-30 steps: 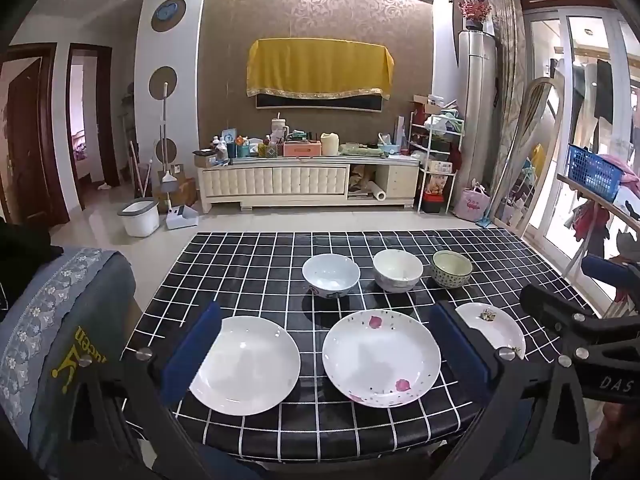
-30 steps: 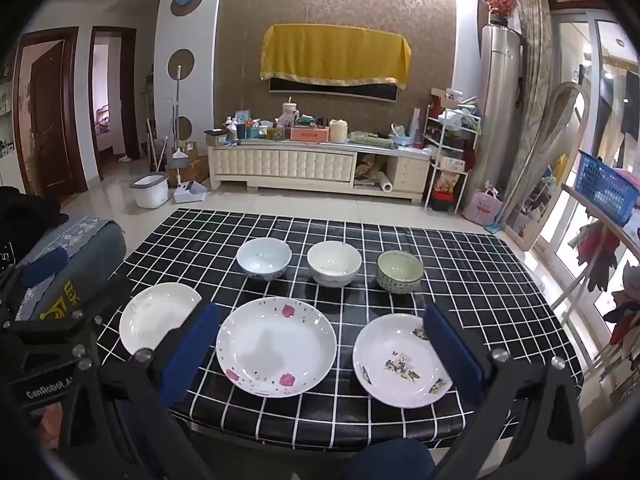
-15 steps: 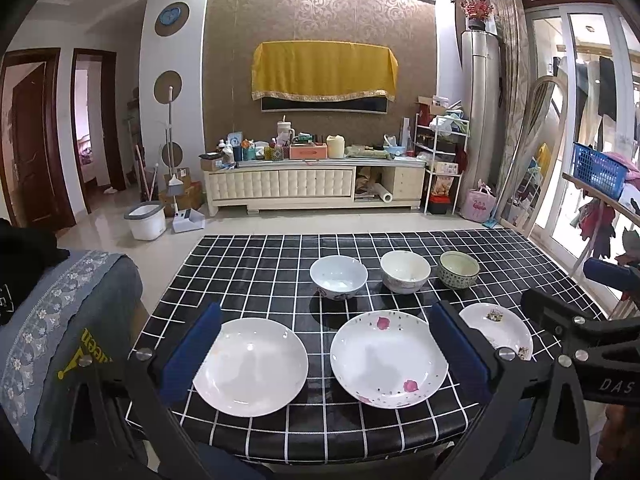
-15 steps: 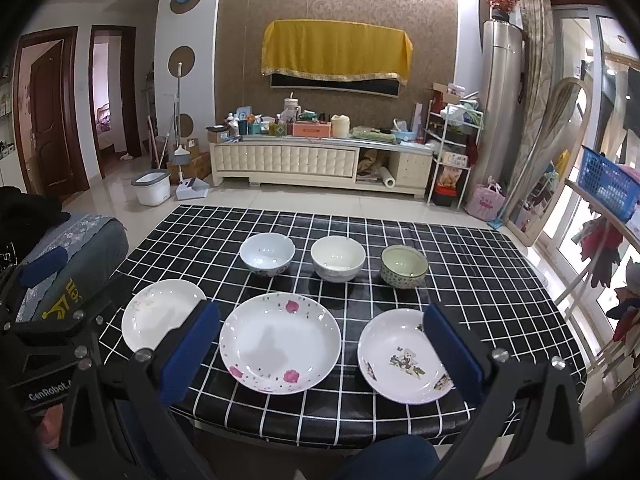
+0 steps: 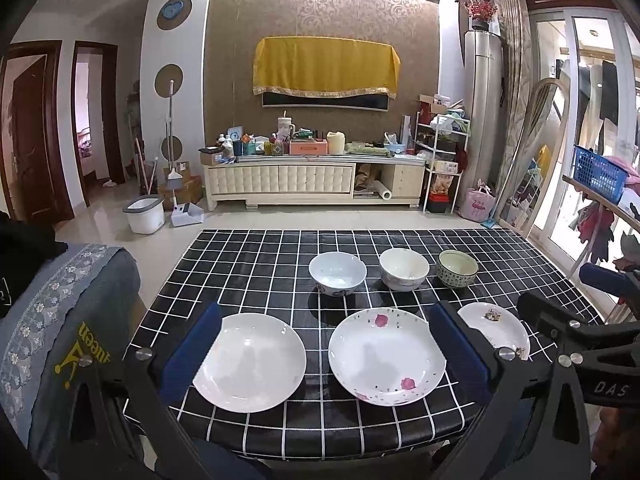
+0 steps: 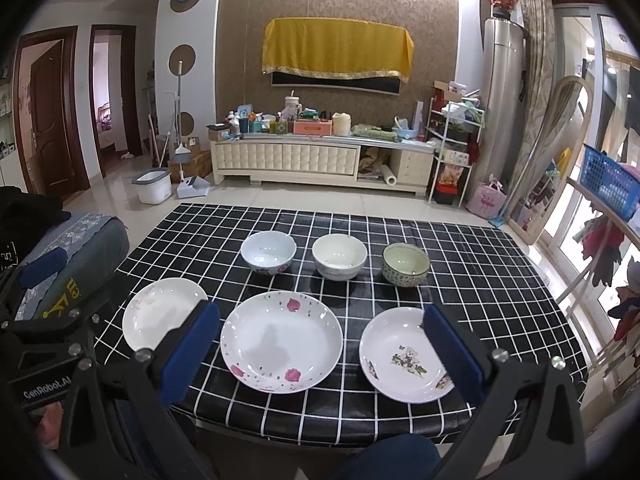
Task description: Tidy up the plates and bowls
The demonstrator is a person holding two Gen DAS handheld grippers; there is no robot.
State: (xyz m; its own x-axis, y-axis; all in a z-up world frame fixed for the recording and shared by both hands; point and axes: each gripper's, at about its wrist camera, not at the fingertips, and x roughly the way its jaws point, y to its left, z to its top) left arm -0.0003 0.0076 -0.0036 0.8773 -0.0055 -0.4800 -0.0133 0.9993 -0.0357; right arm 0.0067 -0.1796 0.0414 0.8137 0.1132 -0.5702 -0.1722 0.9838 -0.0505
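From the left wrist view we saw the left gripper (image 5: 324, 352) held above the near edge of the table (image 5: 256, 256), its jaws spread wide and holding nothing. Between and beyond its blue pads lay the plain white plate (image 5: 250, 362) and the rose-petal plate (image 5: 386, 354), side by side but apart. The small flowered plate (image 5: 494, 330) sat to the right, partly behind the pad. Behind the plates stood a row of three bowls: the blue-white bowl (image 5: 337, 273), the cream bowl (image 5: 404, 269) and the green-patterned bowl (image 5: 457, 268), each upright and apart from its neighbours. The right gripper (image 5: 580, 320) showed only as dark framework at the right edge (we could not read its jaws from here).

From the right wrist view the right gripper (image 6: 322, 340) hovered at the near edge of the table (image 6: 480, 264), jaws spread wide and empty, with the rose-petal plate (image 6: 282, 340) roughly framed between the pads. The small flowered plate (image 6: 406, 354) lay just inside the right pad, the plain white plate (image 6: 162, 312) to the left, half behind the left pad. The blue-white bowl (image 6: 268, 252), cream bowl (image 6: 339, 256) and green-patterned bowl (image 6: 405, 264) kept their separate places in the back row. The left gripper's frame (image 6: 44, 336) filled the lower left corner.

We judged that nothing had been organized yet: no plate rested on another and no bowl sat inside another. All six pieces remained to be gathered, presumably plates stacked together and bowls nested.
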